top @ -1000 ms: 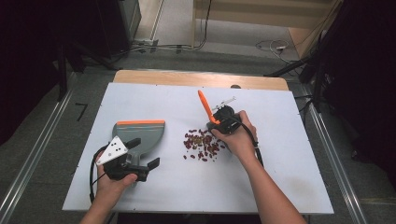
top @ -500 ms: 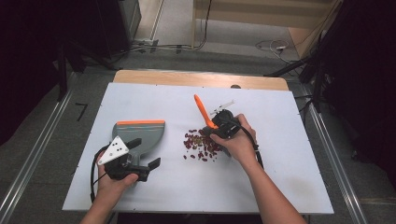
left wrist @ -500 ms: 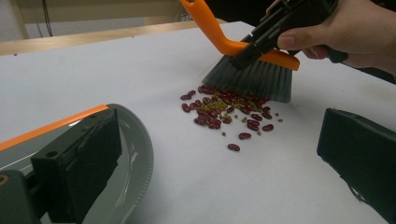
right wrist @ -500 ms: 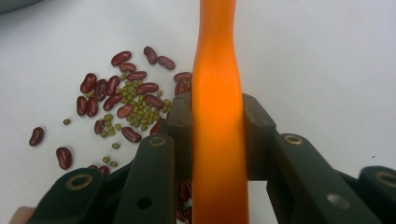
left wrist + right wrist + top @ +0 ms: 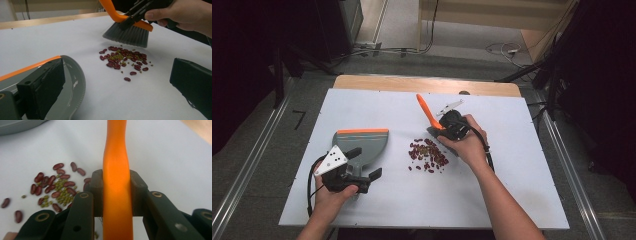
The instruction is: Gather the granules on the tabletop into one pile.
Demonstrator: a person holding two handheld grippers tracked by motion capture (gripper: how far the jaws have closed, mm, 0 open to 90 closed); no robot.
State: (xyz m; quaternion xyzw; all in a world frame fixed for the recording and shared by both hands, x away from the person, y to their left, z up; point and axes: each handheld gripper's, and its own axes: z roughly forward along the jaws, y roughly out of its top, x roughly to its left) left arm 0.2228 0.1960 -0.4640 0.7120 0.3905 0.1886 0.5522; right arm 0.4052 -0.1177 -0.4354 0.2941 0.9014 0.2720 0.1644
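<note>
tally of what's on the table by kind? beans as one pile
Brush: 1
Dustpan: 1
Bean pile, red and green mixed: 1
Claws, left and right: 2
Total: 5

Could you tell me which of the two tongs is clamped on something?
The right tongs, shut on the orange brush handle; the left tongs stand open beside the dustpan.
</note>
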